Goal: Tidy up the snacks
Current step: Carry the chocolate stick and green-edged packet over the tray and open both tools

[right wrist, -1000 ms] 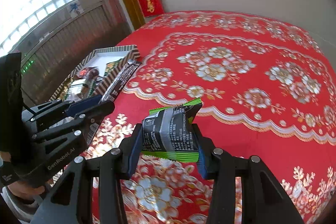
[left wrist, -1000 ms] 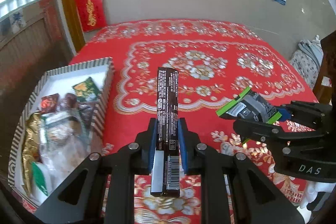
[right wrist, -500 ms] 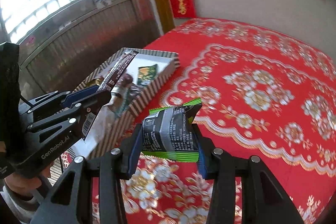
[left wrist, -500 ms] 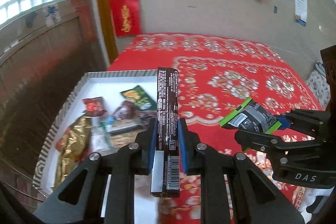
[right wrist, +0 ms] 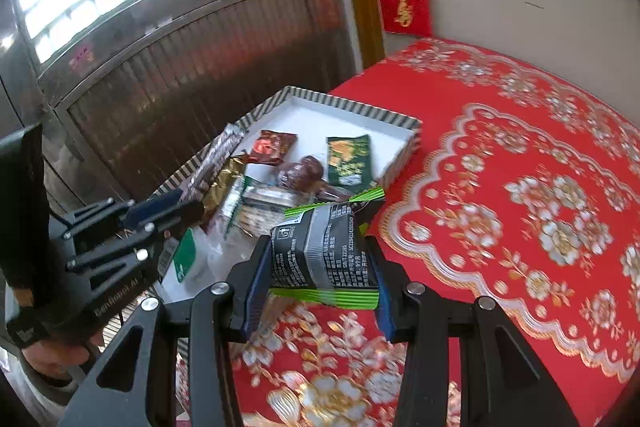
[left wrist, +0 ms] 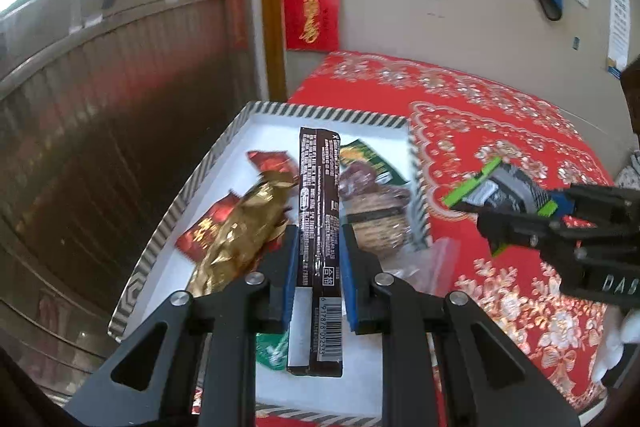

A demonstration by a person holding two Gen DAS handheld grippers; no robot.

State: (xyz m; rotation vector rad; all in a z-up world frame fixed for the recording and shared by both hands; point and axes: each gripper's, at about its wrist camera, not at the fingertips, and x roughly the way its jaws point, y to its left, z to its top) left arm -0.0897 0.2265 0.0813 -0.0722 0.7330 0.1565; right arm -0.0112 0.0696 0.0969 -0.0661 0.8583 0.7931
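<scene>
My left gripper (left wrist: 319, 247) is shut on a long brown snack bar (left wrist: 320, 211), which it holds upright over the striped-rim white tray (left wrist: 328, 113). From the right wrist view the same bar (right wrist: 218, 155) juts from the left gripper (right wrist: 188, 205) above the tray (right wrist: 352, 107). My right gripper (right wrist: 320, 251) is shut on a grey packet with green edges (right wrist: 324, 247), beside the tray's near right corner. In the left wrist view that packet (left wrist: 500, 187) hangs over the red cloth, right of the tray.
The tray holds several snacks: a gold foil pack (left wrist: 240, 235), red wrappers (left wrist: 270, 163), a green packet (right wrist: 348, 159) and a clear bag (right wrist: 260, 203). A red flowered tablecloth (right wrist: 520, 187) covers the table. A dark slatted wall (left wrist: 100, 107) stands left of the table edge.
Both grippers have swung left with their snacks. The tray went from the left edge to the middle of both views, and the brown bar now hangs over it.
</scene>
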